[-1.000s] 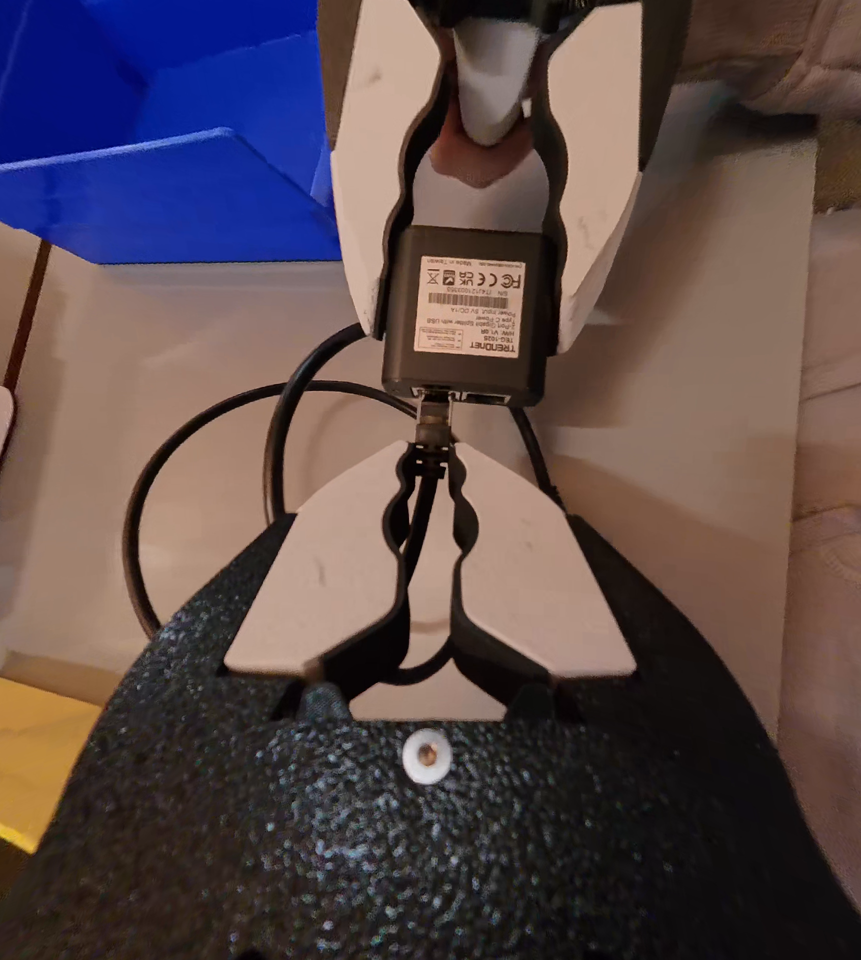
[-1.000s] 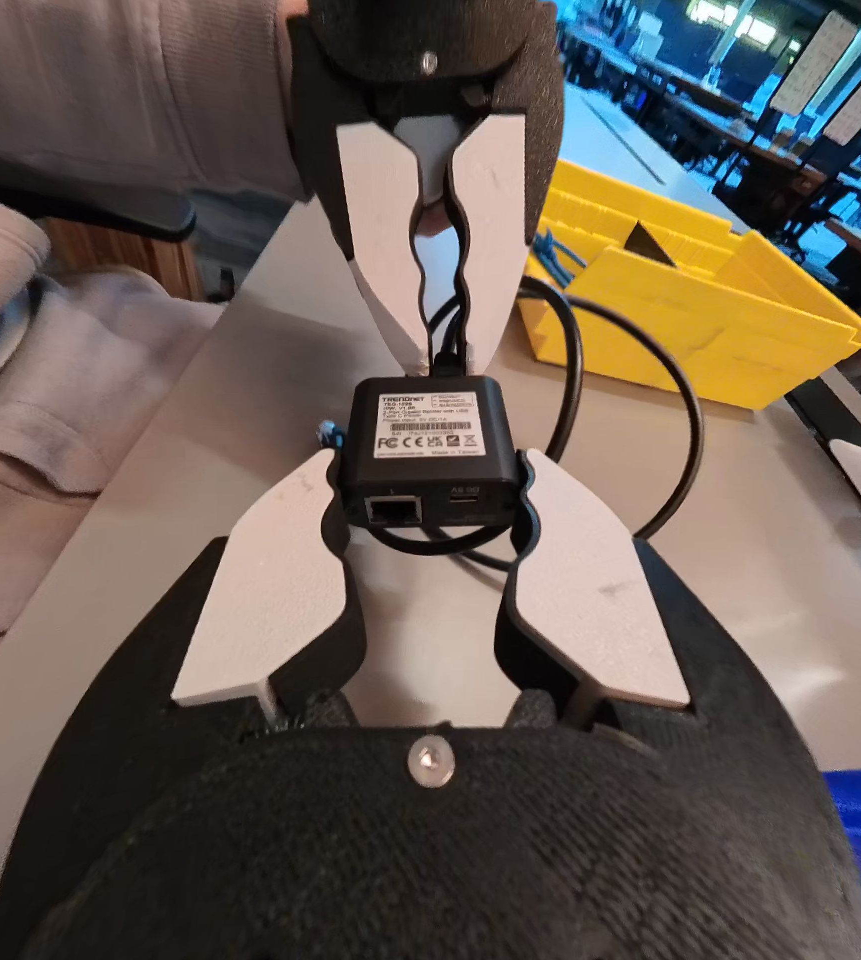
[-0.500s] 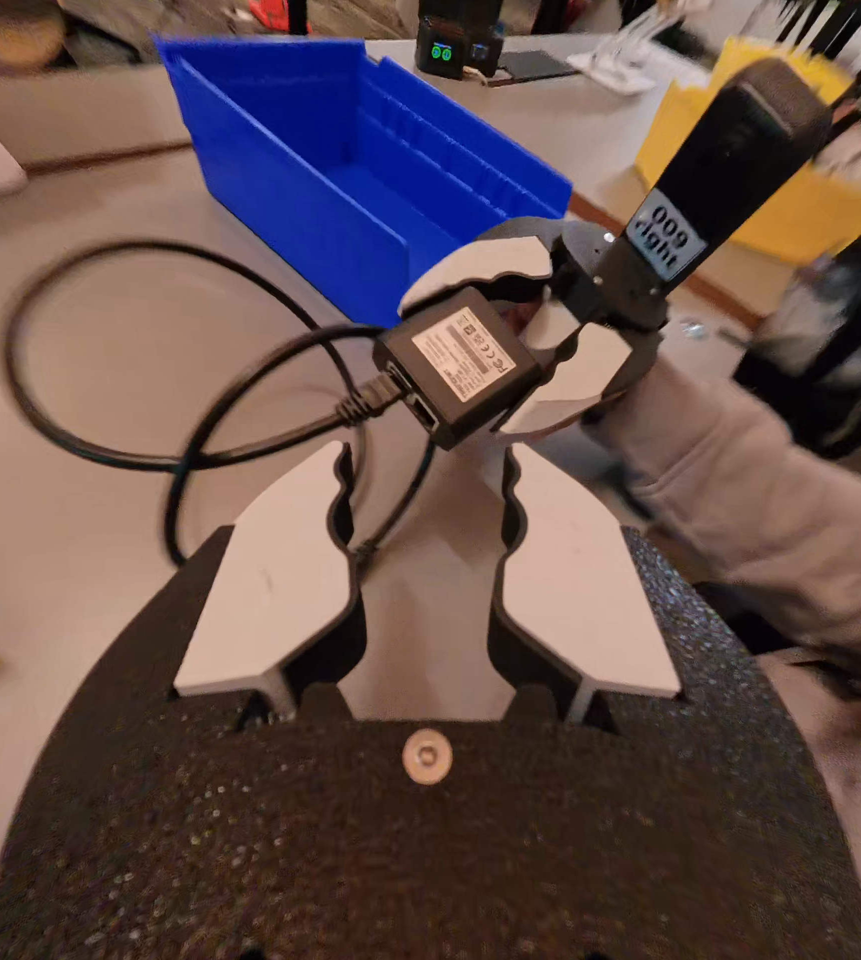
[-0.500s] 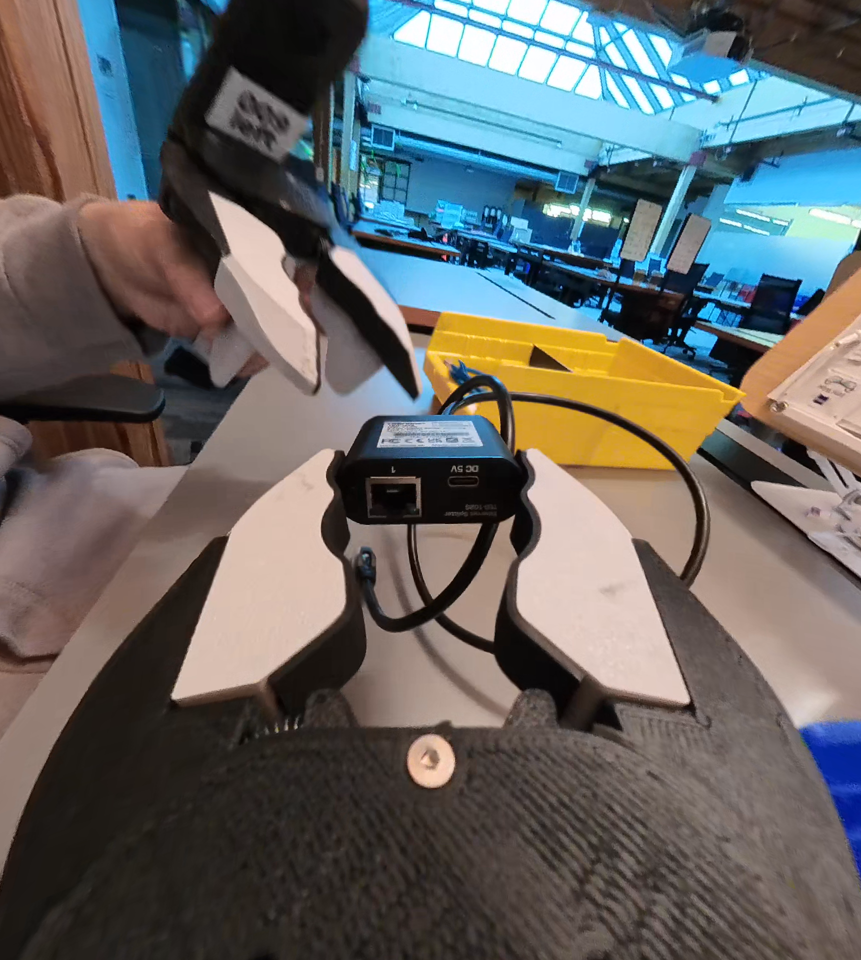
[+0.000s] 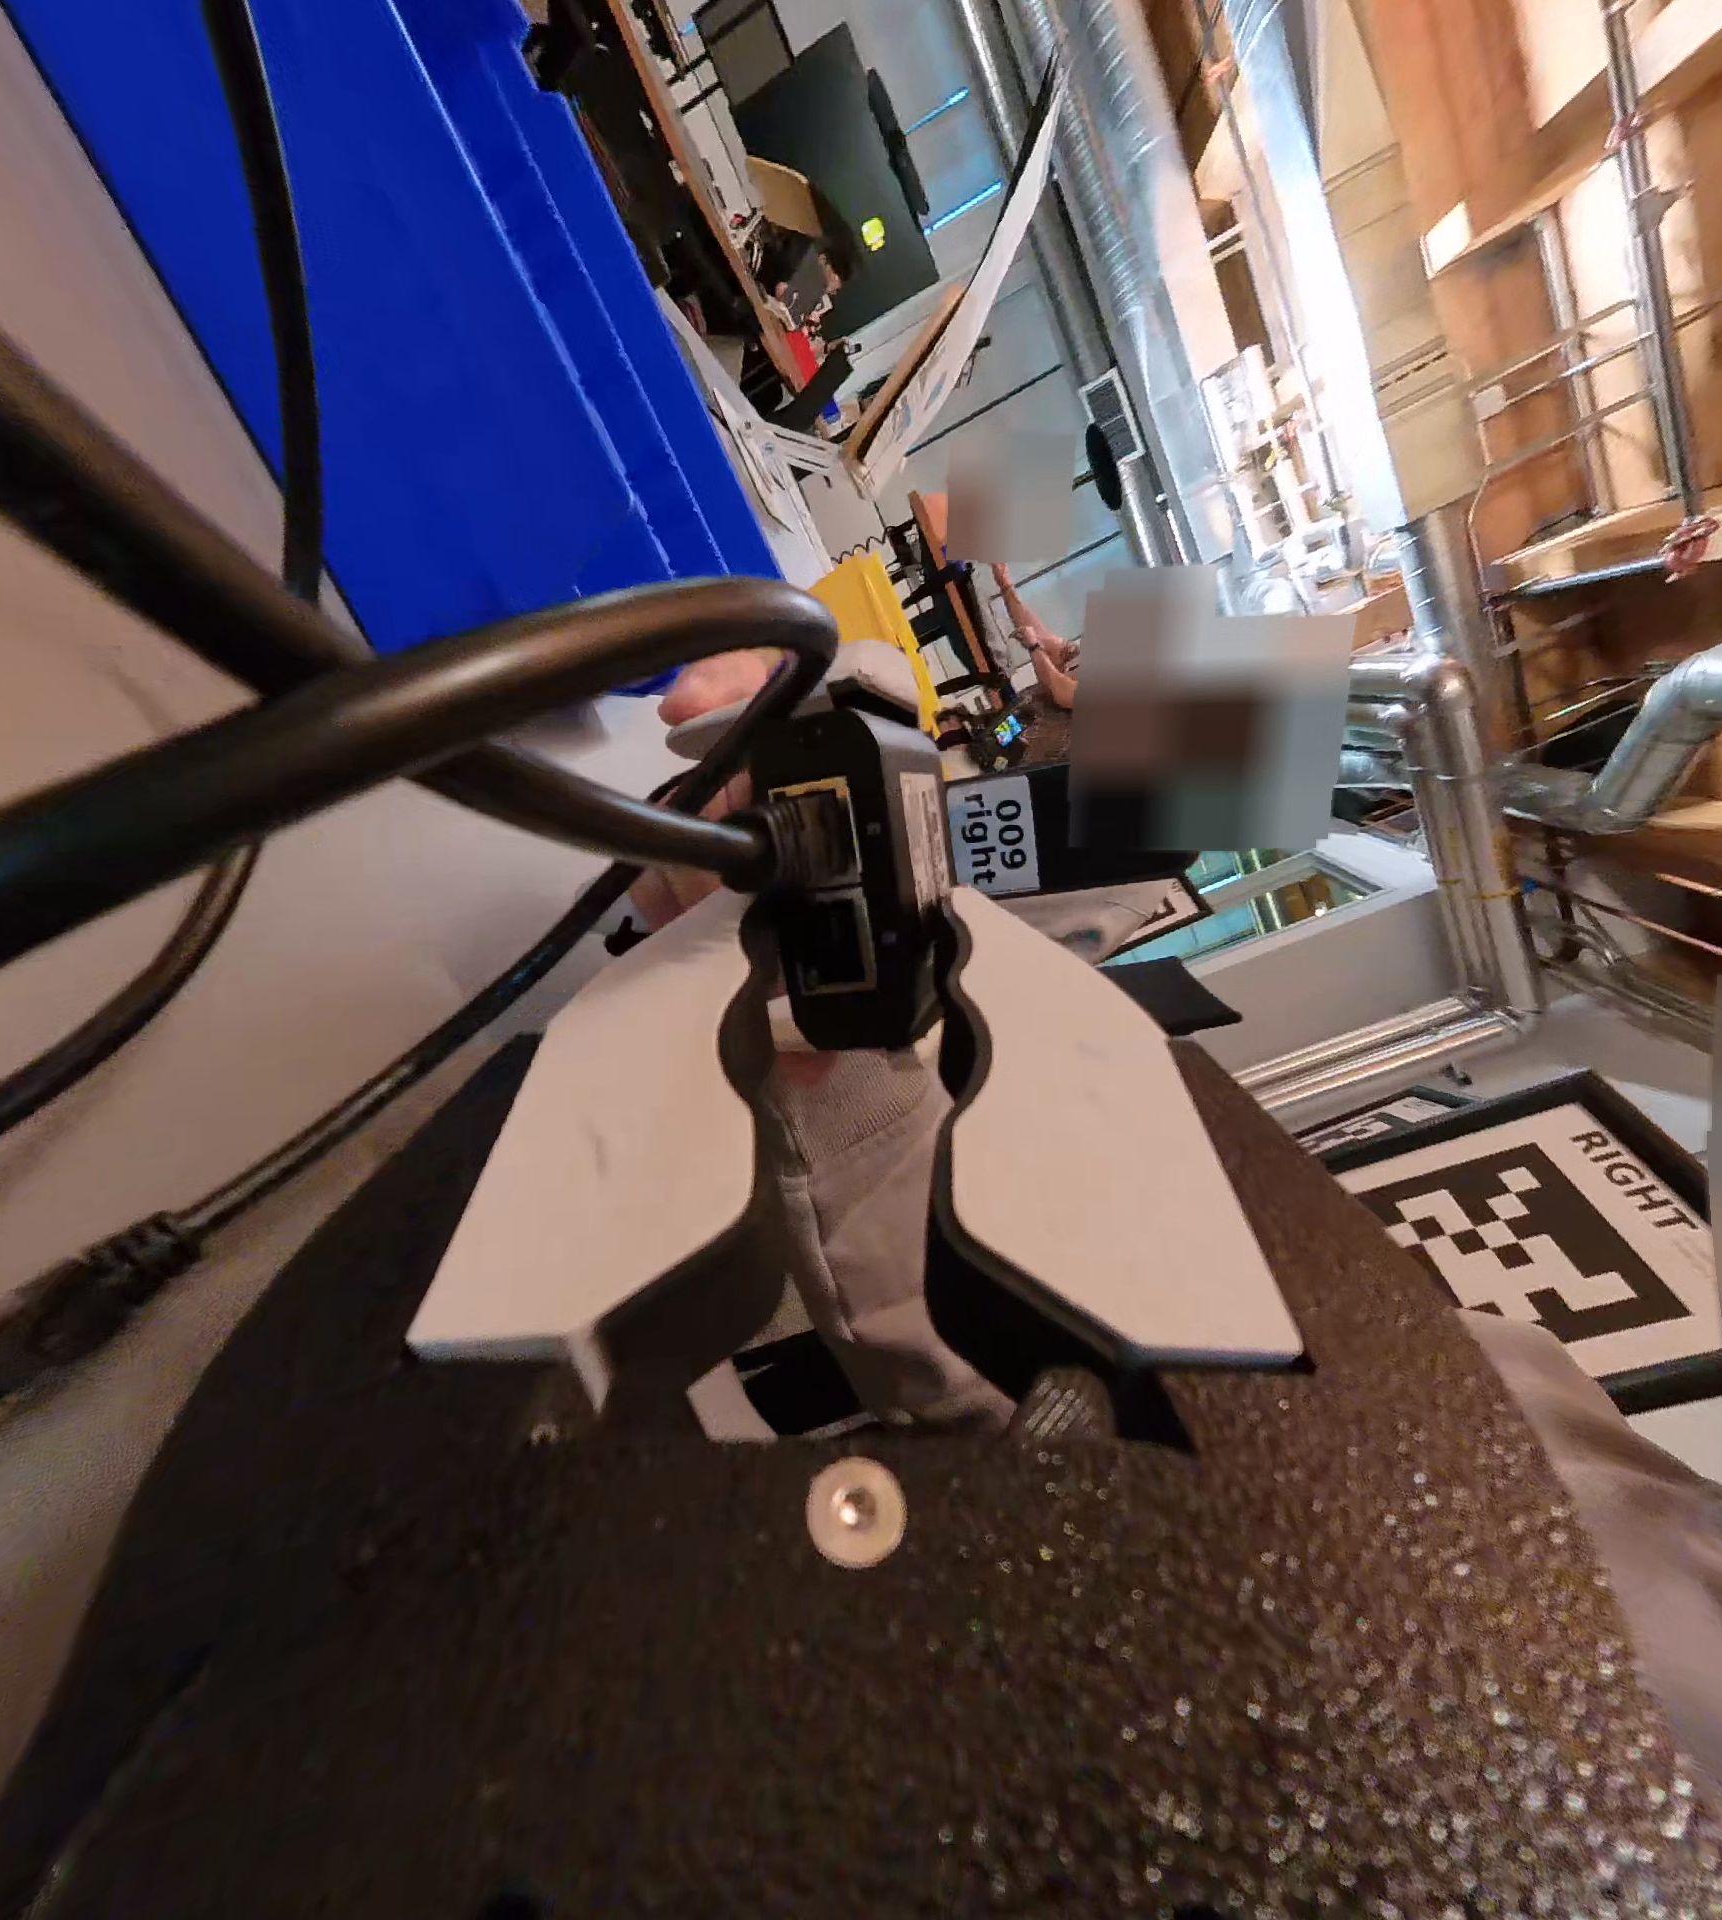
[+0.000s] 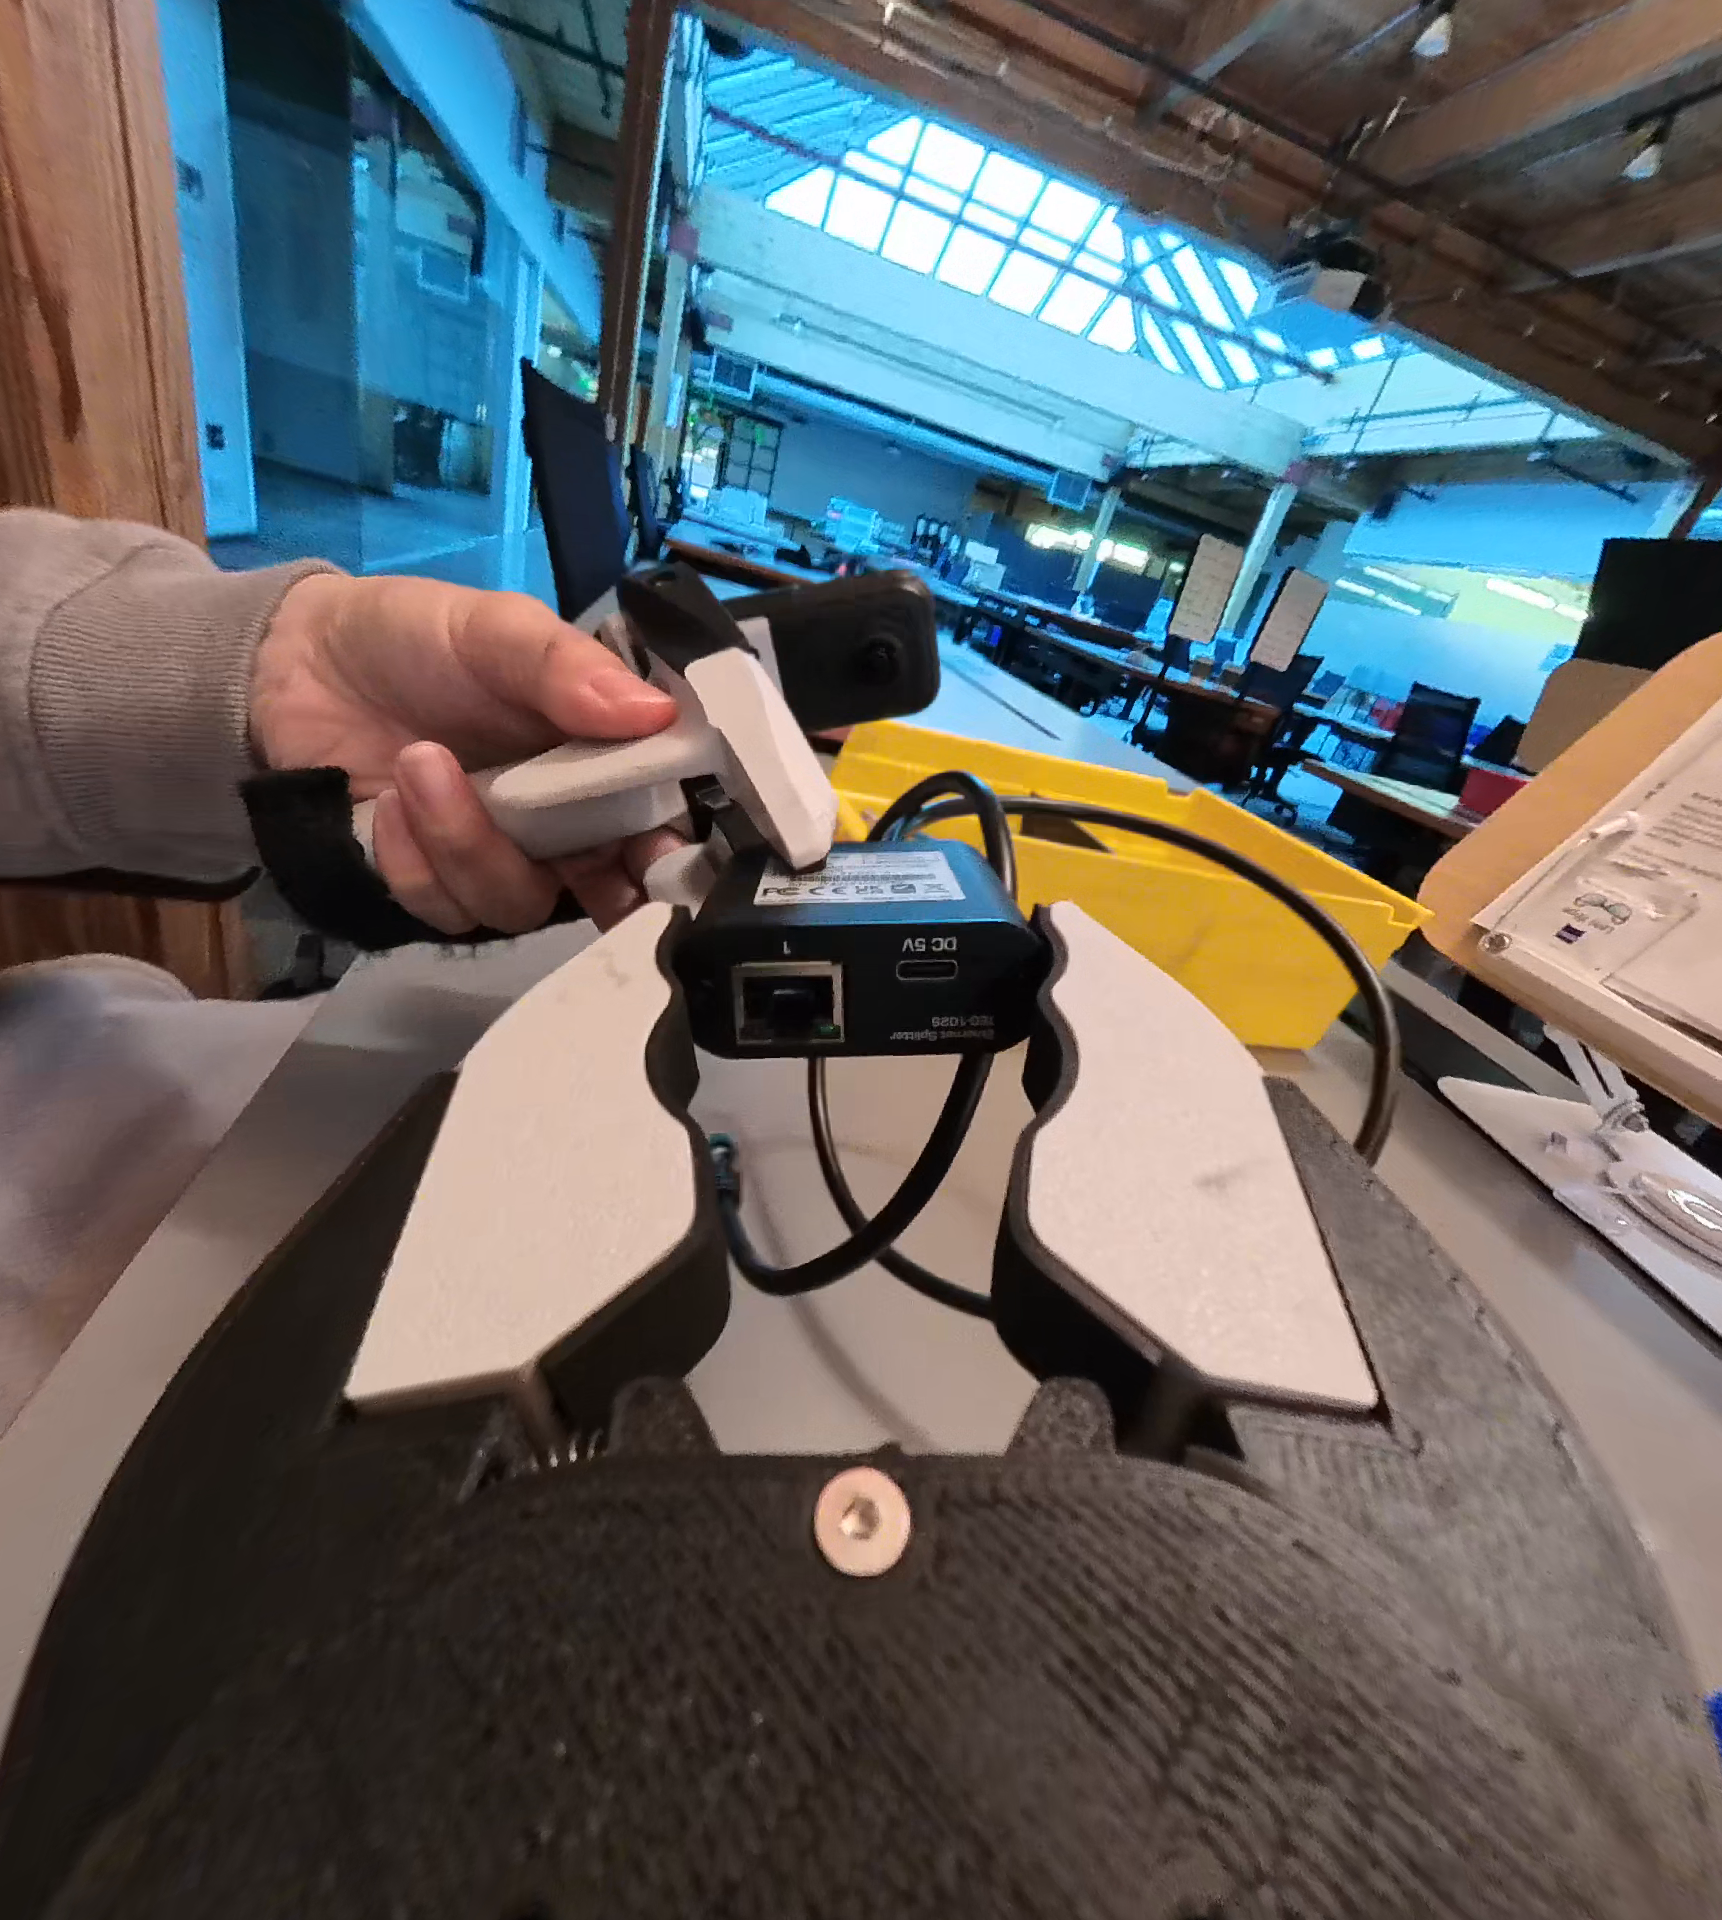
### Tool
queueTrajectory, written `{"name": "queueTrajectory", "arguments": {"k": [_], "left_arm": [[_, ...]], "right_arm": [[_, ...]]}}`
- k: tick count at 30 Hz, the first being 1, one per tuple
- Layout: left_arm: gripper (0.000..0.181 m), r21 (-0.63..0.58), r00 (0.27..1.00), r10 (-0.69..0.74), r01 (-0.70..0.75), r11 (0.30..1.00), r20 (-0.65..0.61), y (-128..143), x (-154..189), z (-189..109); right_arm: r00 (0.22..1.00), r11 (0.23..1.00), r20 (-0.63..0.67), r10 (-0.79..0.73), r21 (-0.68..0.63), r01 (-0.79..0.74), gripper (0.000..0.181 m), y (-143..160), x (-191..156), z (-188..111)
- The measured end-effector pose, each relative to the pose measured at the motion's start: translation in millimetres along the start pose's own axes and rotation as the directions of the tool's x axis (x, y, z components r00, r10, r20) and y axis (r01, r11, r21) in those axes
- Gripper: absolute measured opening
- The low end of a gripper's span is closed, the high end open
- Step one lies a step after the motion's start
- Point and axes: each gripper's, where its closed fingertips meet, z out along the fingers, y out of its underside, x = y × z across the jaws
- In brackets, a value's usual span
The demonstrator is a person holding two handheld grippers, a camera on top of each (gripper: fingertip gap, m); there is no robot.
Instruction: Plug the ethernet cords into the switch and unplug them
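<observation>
A small black switch [image 6: 857, 956] is clamped by its sides between the fingers of my right gripper [image 6: 857, 966], above the table. Its near face shows one empty port and a small socket. In the left wrist view the switch [image 5: 852, 894] has a black ethernet cord [image 5: 421, 707] plugged into its upper port, with the lower port empty. My left gripper [image 5: 852, 971] has its fingertips closed across the switch's lower end. In the right wrist view the left gripper [image 6: 748, 868] pinches the switch's far left corner from above and below. The cord's loose plug [image 6: 722, 1153] hangs under the switch.
A blue bin [image 5: 483, 364] stands on the grey table [image 6: 1522, 1382] behind the cord loops. A yellow bin [image 6: 1148, 862] sits beyond the switch. A tilted document stand [image 6: 1667, 831] is at the right. A person's sleeved hand [image 6: 400, 707] holds the left gripper. The tips of both grippers are at nearly the same place.
My left gripper let go of the plugged cord, opened, swung around and closed on the switch's end. My right gripper raised the switch and tilted it level, still holding it.
</observation>
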Motion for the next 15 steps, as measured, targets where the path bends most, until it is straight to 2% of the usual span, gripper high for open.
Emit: {"name": "queueTrajectory", "arguments": {"k": [2,6,15], "left_arm": [[0.027,-0.027,0.999,0.023,-0.022,0.999,0.027,0,1,0],[0.026,-0.062,0.989,0.095,-0.088,0.994,0.113,0,-2,0],[0.025,-0.015,0.981,0.108,-0.107,0.994,0.163,-9,-4,-3]], "right_arm": [[1.0,1.0,-0.001,0.015,0.018,-0.015,0.062,-1,0,2],[1.0,0.999,-0.005,-0.016,-0.048,0.015,0.065,7,-2,4],[0.996,0.996,-0.085,-0.042,-0.08,0.036,0.066,11,6,11]]}}
